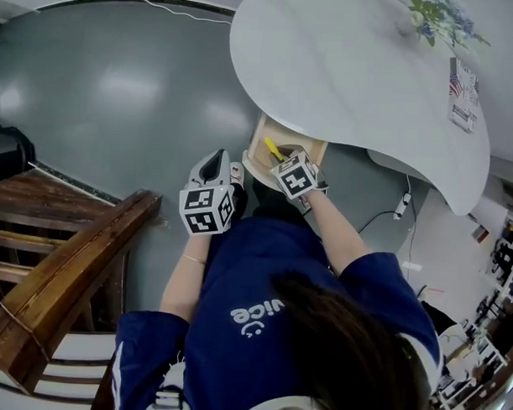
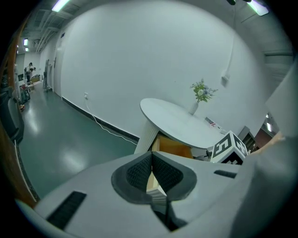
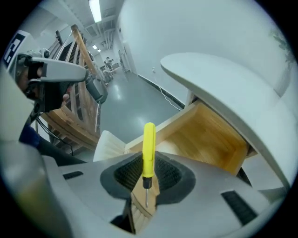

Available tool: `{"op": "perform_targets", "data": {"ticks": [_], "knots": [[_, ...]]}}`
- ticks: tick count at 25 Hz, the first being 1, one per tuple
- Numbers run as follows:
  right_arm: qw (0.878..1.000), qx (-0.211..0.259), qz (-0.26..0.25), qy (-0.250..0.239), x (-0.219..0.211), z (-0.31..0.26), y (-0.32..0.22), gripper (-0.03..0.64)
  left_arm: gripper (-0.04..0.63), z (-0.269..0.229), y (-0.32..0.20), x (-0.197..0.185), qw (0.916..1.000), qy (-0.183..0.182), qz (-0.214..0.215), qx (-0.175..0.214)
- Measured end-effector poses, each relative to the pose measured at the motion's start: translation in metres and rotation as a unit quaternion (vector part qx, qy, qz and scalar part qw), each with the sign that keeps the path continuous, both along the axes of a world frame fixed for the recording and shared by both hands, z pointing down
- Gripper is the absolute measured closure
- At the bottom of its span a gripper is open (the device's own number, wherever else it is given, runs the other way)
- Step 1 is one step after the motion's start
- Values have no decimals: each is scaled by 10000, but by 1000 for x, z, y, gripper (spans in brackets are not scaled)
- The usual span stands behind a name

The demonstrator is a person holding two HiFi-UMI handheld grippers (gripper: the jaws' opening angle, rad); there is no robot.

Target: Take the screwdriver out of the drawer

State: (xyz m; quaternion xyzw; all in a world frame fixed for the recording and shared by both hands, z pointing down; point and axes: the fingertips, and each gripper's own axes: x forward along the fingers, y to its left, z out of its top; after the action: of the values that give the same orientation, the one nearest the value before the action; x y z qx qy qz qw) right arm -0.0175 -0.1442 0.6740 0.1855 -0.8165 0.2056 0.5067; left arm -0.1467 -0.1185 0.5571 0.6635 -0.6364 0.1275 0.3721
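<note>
A yellow-handled screwdriver (image 3: 148, 148) stands between the pads of my right gripper (image 3: 147, 175), which is shut on it, handle pointing away and metal tip toward the camera. Beyond it lies the open light-wood drawer (image 3: 212, 137). In the head view the screwdriver (image 1: 272, 147) hangs just above the drawer (image 1: 260, 141), which juts from under the white round table (image 1: 345, 68), with the right gripper (image 1: 281, 161) over it. My left gripper (image 1: 213, 165) is to the left of the drawer, off it. Its pads (image 2: 139, 173) meet with nothing between them.
A dark wooden stair railing (image 1: 61, 269) fills the lower left. On the table stand a vase of flowers (image 1: 439, 17) and a printed card (image 1: 464, 94). A cable (image 1: 389, 215) runs across the grey floor on the right. The person's body is directly below the camera.
</note>
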Motion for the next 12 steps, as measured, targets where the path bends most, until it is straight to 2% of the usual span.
{"op": "perform_targets", "data": {"ticks": [7, 12], "knots": [[9966, 303, 645, -403, 7, -33, -3, 534, 591, -7, 0, 9, 9994, -37, 312, 170], [9887, 467, 1210, -756, 18, -62, -1, 534, 591, -9, -1, 21, 9981, -33, 554, 263]]}}
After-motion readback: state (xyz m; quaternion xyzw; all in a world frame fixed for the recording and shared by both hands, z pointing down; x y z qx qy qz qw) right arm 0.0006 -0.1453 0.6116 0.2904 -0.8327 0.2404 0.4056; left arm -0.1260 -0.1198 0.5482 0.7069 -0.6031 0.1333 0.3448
